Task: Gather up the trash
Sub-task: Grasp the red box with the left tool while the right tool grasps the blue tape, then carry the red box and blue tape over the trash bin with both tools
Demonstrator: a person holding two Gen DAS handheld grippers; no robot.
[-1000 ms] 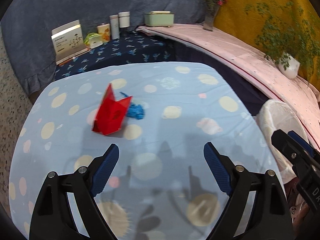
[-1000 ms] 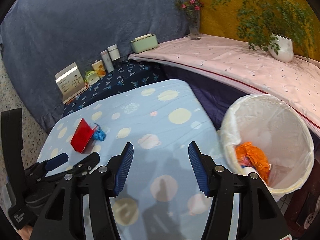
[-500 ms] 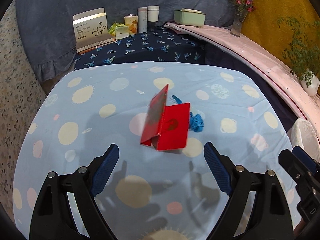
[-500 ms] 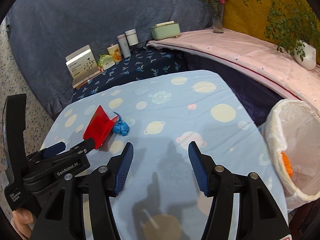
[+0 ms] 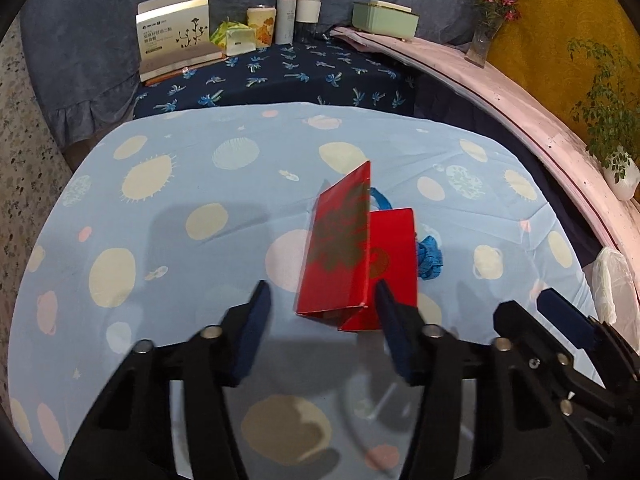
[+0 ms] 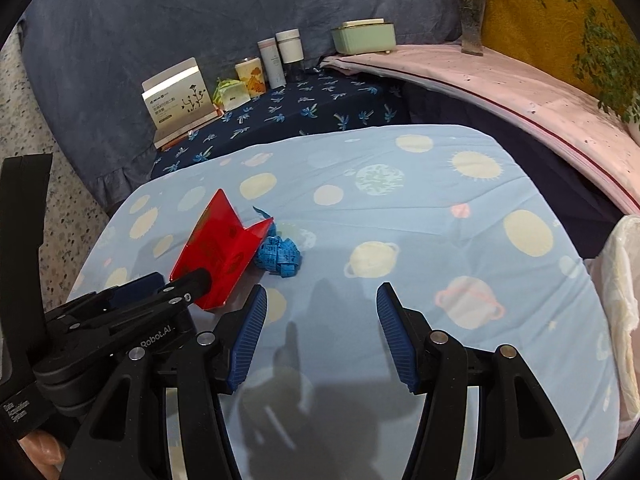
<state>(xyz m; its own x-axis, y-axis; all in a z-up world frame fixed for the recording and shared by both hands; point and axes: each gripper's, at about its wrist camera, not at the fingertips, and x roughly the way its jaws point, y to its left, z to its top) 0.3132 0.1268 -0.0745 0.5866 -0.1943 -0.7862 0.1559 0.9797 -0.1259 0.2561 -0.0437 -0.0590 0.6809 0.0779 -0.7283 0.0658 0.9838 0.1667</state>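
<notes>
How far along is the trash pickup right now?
Nothing is in hand. The left gripper is open at the near edge of the red folded packet; the right gripper is open over bare cloth. The packet and blue wad remain to be picked up. The lined bin shows only its edge.

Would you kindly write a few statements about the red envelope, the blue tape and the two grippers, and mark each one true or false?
1. The left gripper is open, with the red envelope at its fingertips. True.
2. The red envelope lies flat and closed on the tablecloth. False: it is folded open, with one flap standing up.
3. The blue tape sits beside the red envelope. True.
4. The right gripper is shut on the blue tape. False: it is open and holds nothing; the blue tape lies ahead of it on the tablecloth.
5. The white-lined bin stands at the left edge of the table. False: it is at the right.
</notes>
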